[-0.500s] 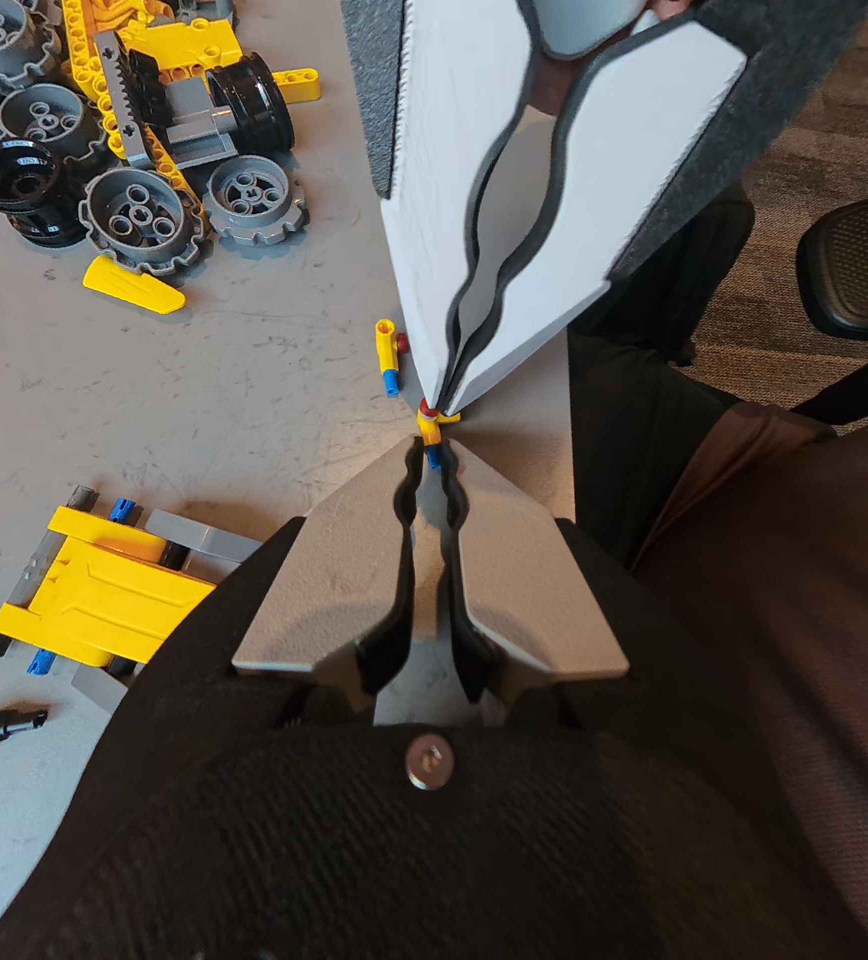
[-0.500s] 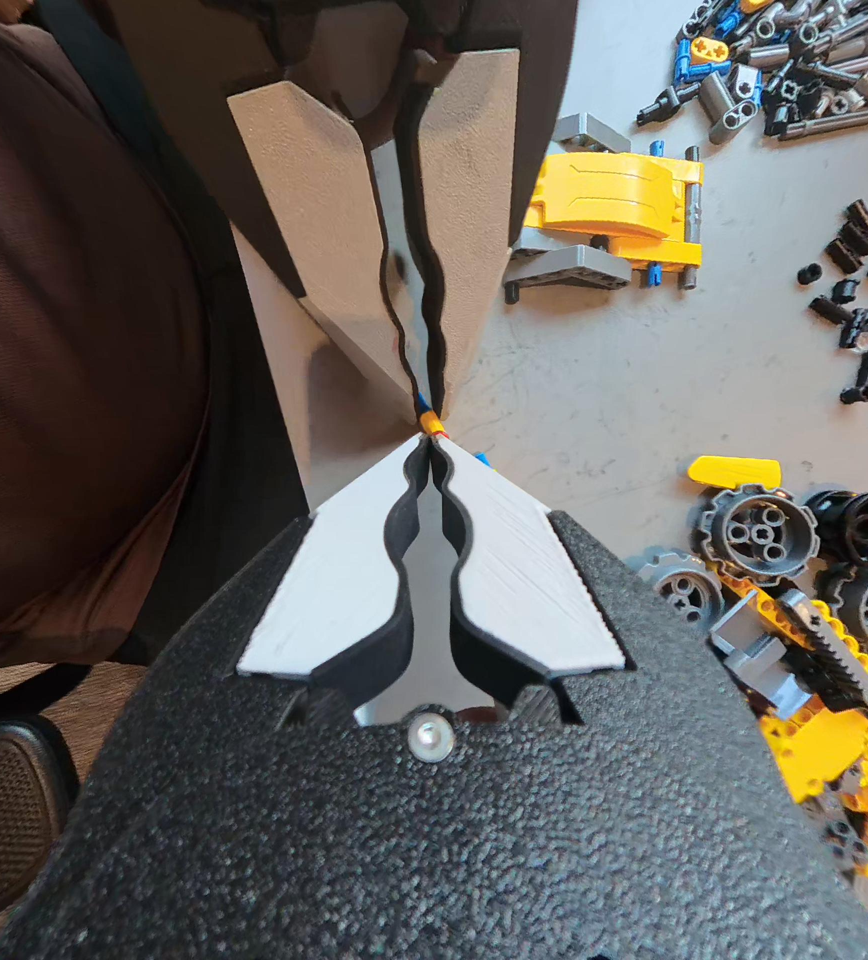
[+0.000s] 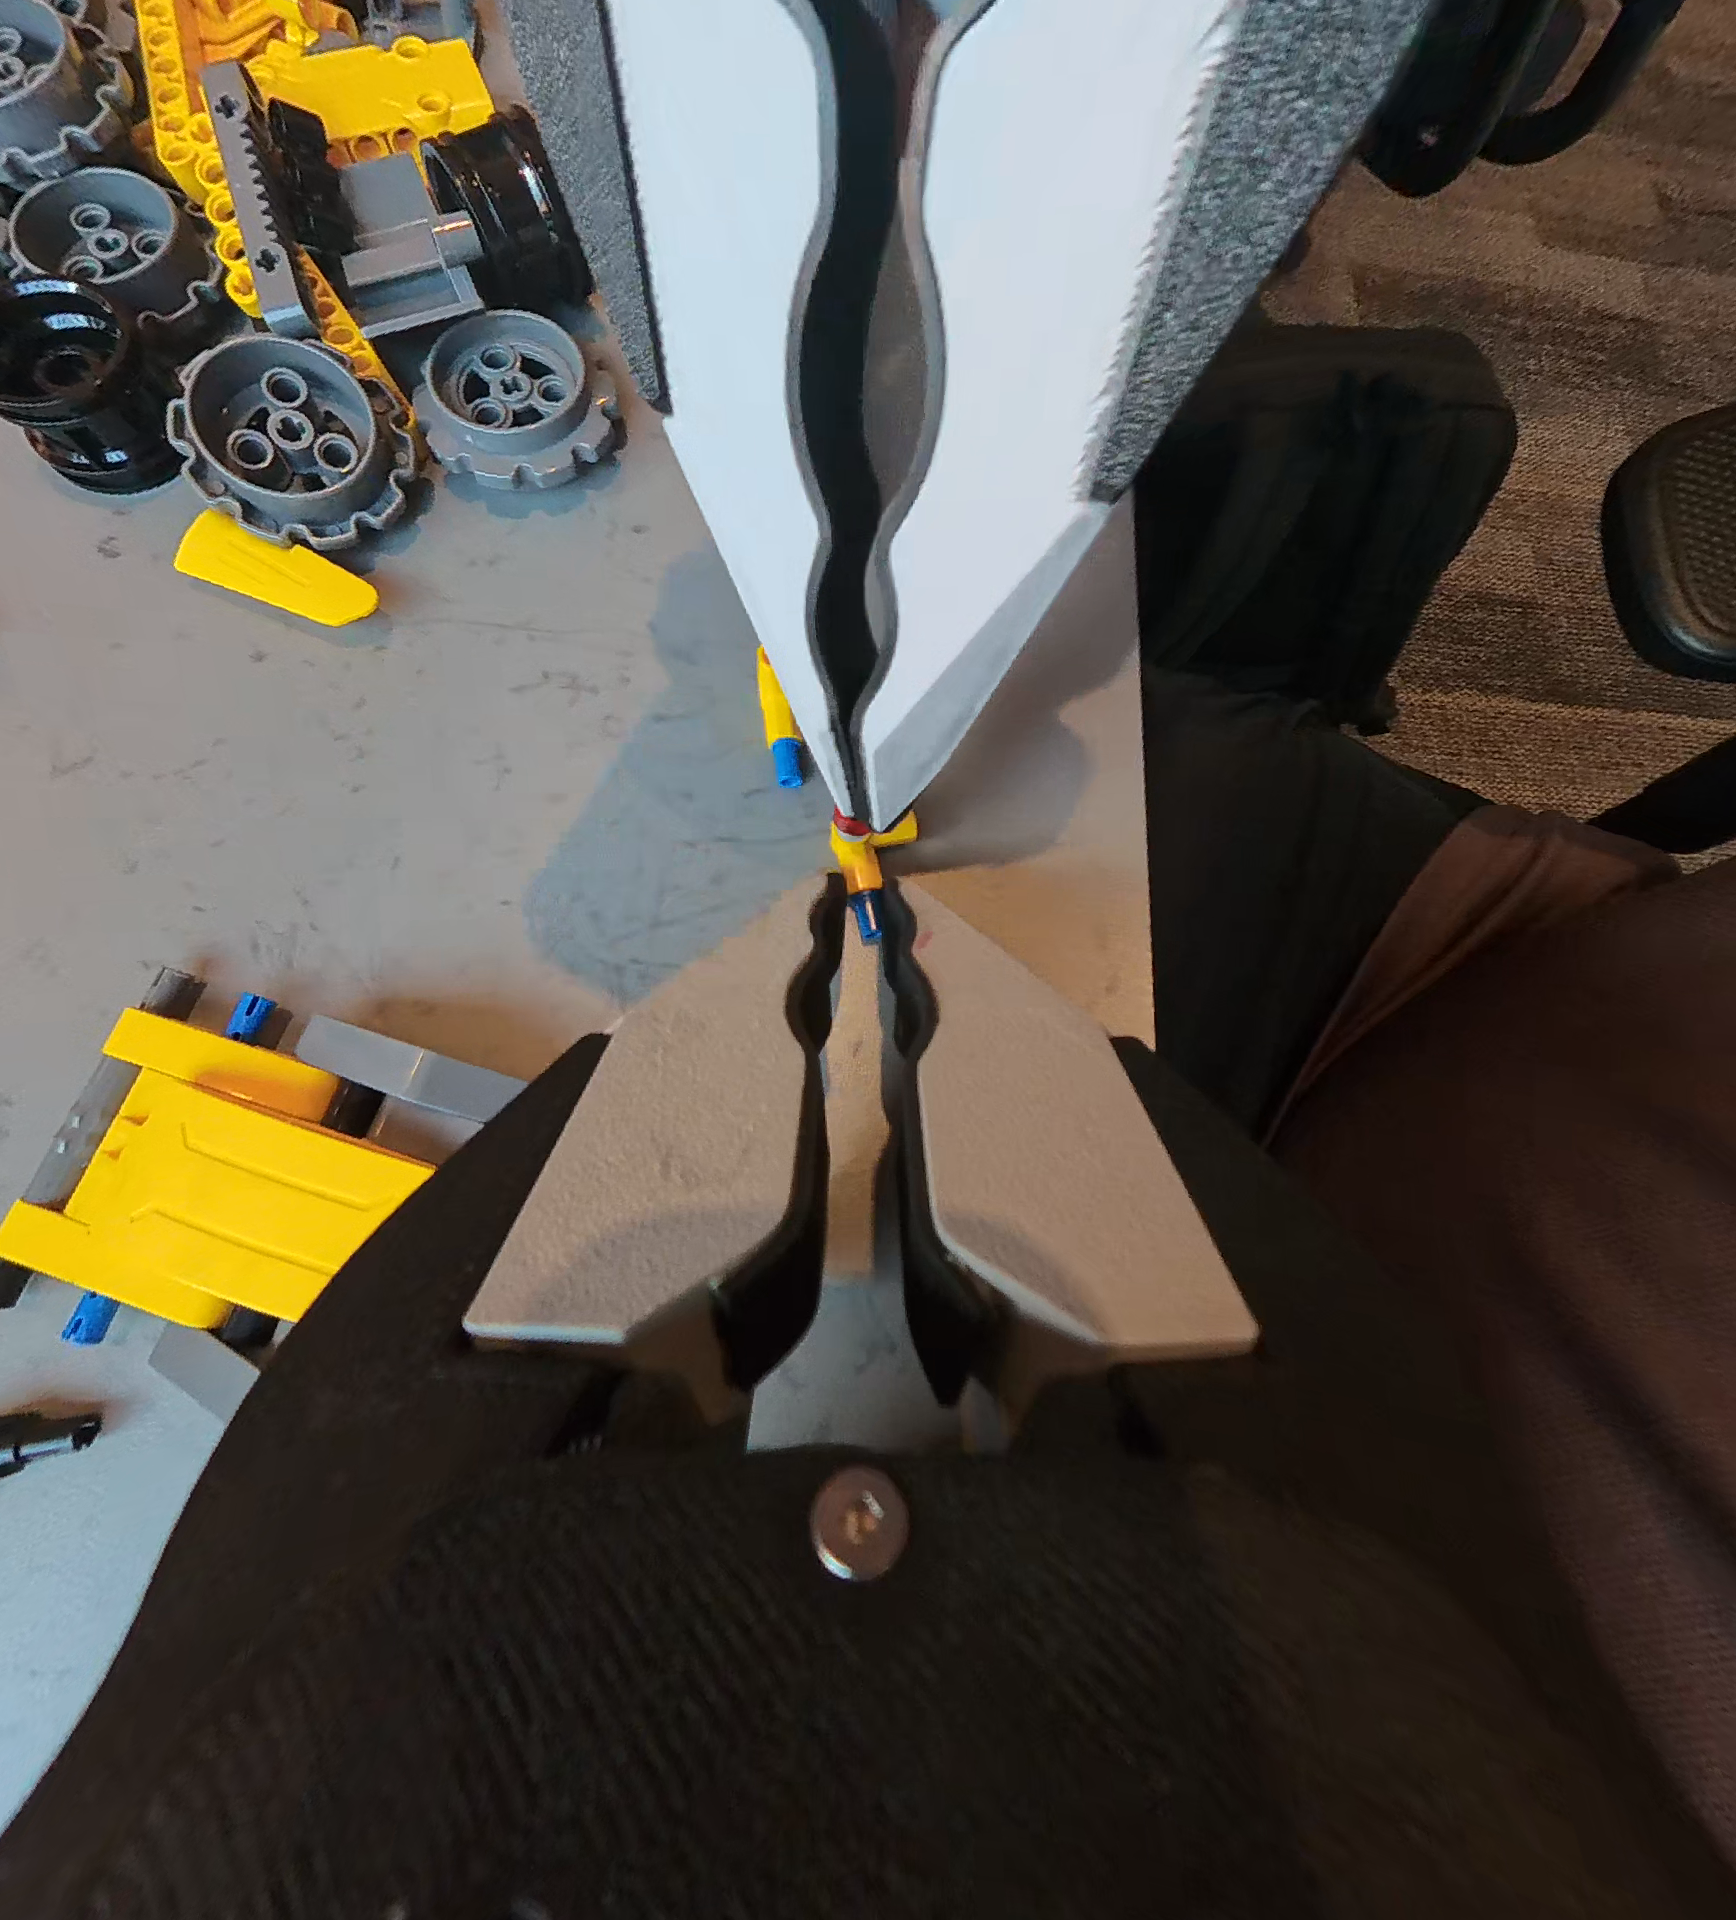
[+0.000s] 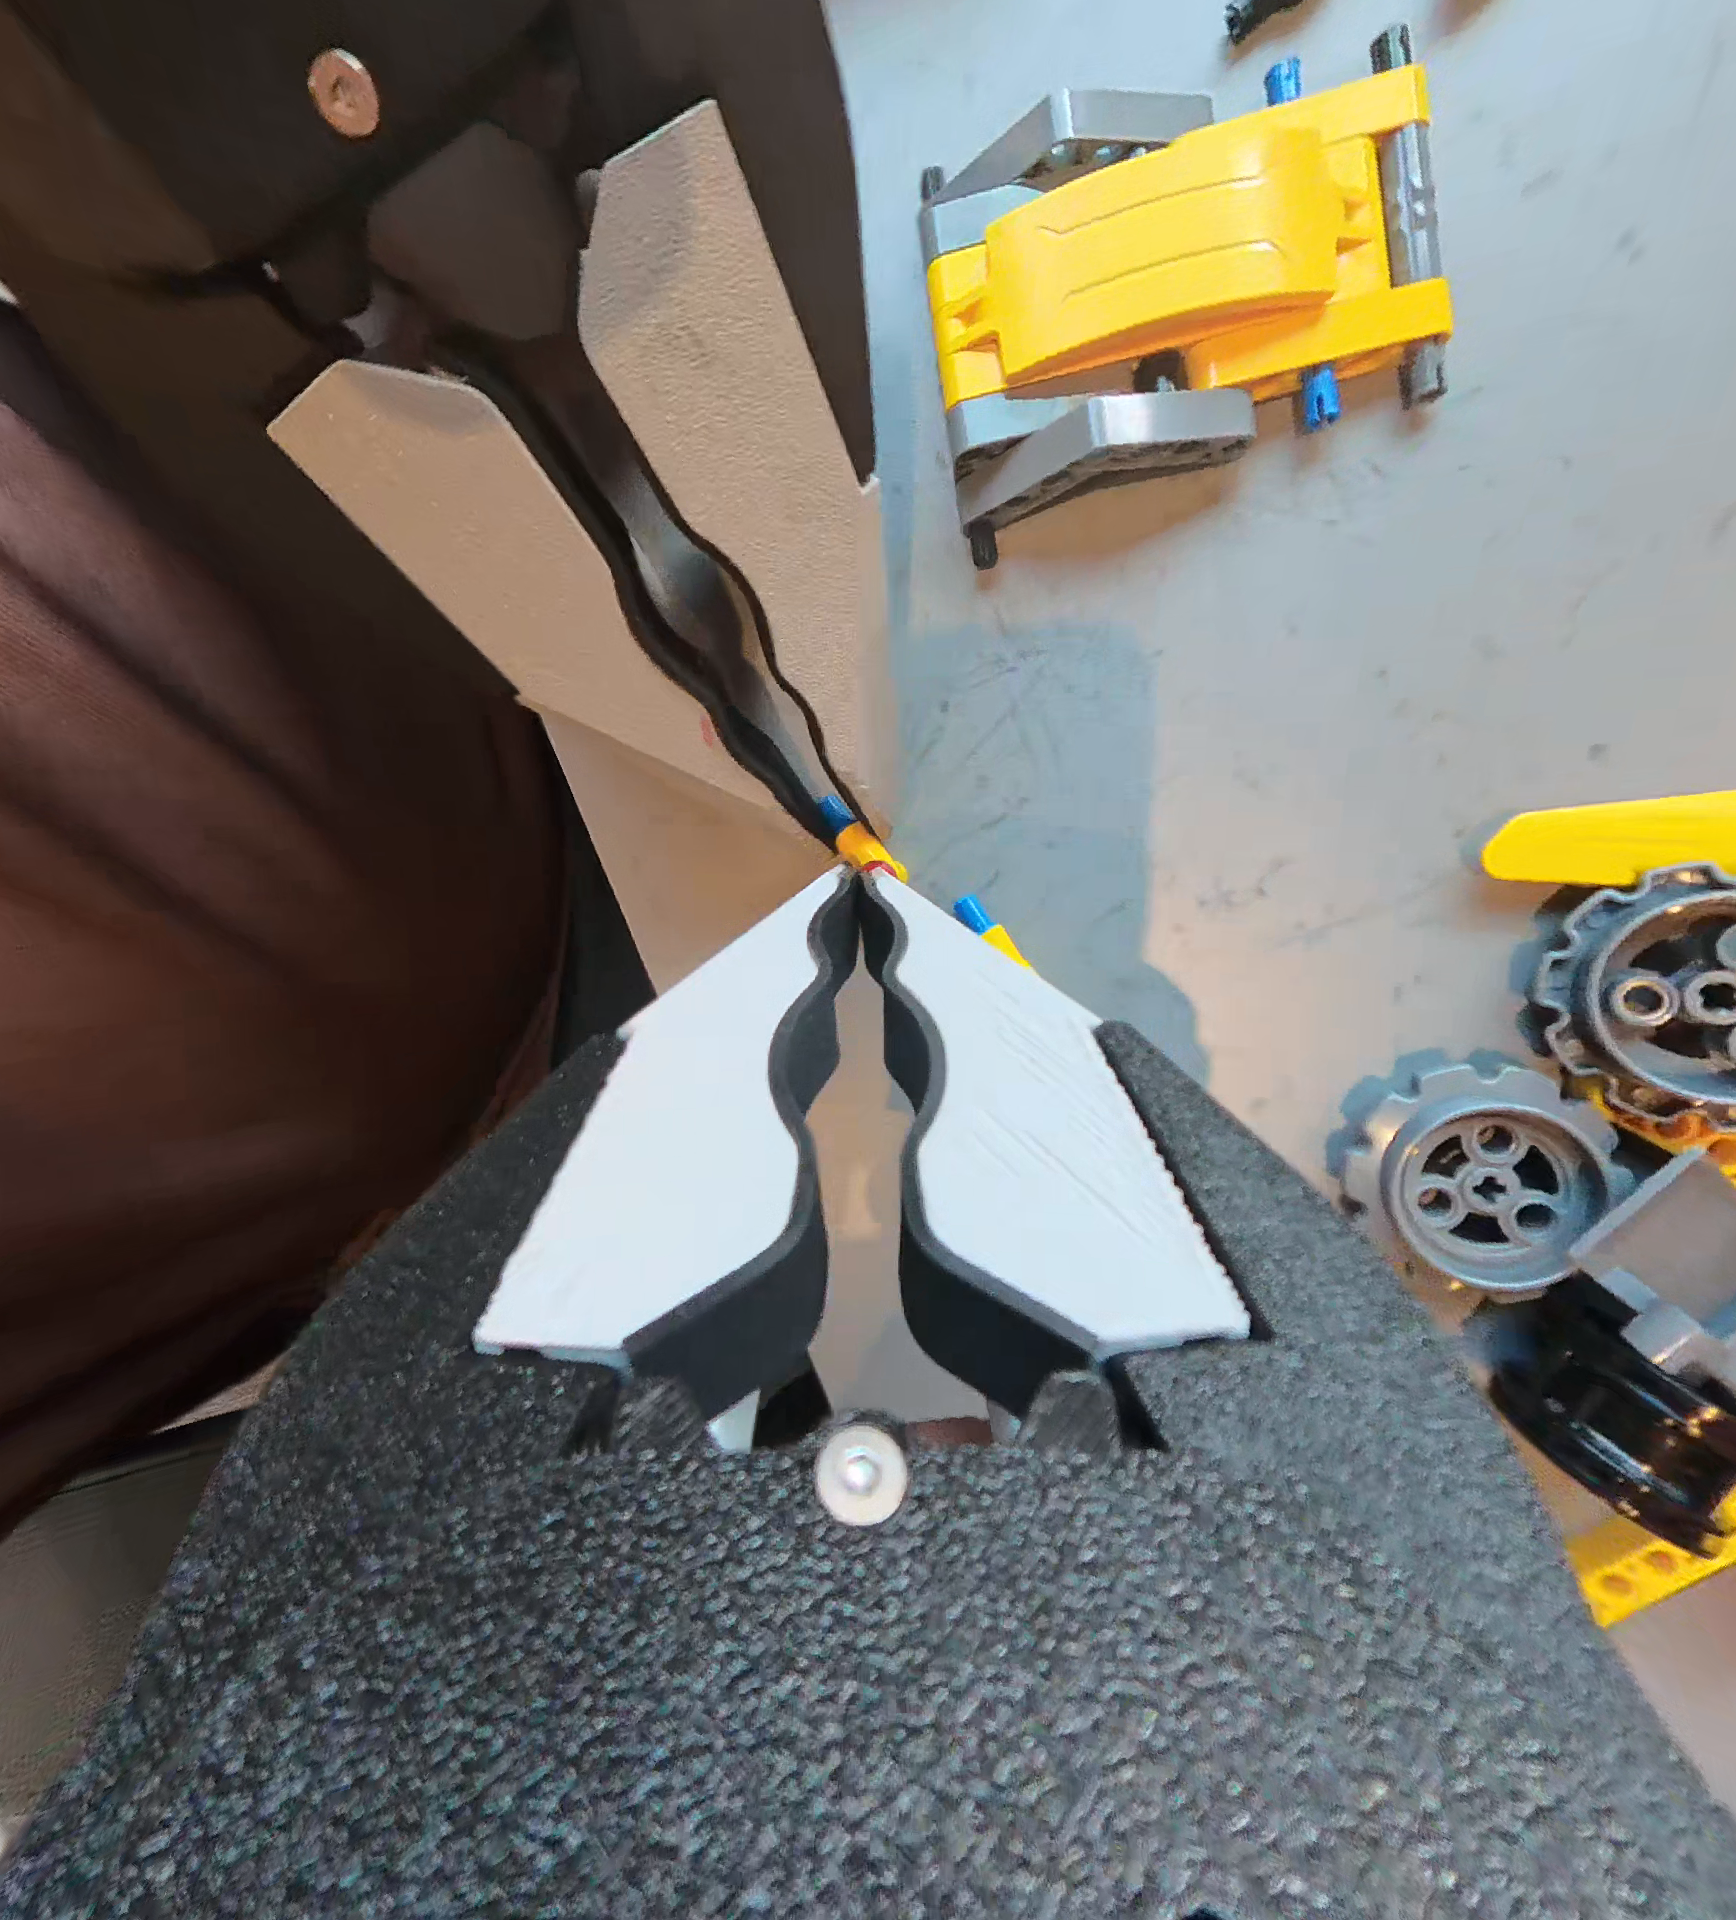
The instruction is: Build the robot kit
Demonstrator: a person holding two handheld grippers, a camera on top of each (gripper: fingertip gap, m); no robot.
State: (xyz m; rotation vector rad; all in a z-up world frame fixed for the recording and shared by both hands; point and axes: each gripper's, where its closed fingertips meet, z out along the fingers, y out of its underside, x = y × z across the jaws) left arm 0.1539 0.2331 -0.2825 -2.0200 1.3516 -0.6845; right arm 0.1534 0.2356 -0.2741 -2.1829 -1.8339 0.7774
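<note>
I am pinching the blue pin end of a small yellow connector piece (image 3: 862,871) with my left gripper (image 3: 862,914), above the grey table (image 3: 324,790). My right gripper (image 4: 860,883) is clamping its red-ringed far end, tip to tip.

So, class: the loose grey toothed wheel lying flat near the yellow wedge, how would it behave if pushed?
The grey toothed wheel looks like rigid plastic, so probably stiff and light. Lying flat on the table, it would likely slide, not roll. Its teeth might snag the neighbouring wheel.
</note>
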